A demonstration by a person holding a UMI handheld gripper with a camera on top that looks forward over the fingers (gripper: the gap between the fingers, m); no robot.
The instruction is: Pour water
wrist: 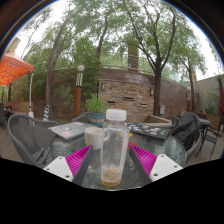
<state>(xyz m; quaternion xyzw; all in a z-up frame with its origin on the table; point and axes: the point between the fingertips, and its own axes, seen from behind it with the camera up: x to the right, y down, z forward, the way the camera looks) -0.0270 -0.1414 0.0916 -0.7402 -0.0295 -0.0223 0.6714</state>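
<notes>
A clear plastic bottle (114,150) with a white cap stands upright on the round glass table (150,172). A little yellowish liquid sits at its bottom. It stands between the fingers of my gripper (111,160). The pink pads (79,158) flank it on either side, with a narrow gap showing at each side. The gripper is open around the bottle. Just behind the bottle, slightly left, stands a pale translucent cup (93,135), partly hidden by the bottle.
Metal mesh chairs (30,135) ring the table on the left. A dark backpack (185,128) sits on a chair at the right. A flat grey sheet (68,128) lies beyond the cup. Farther off are a brick wall (130,95), trees and an orange umbrella (12,68).
</notes>
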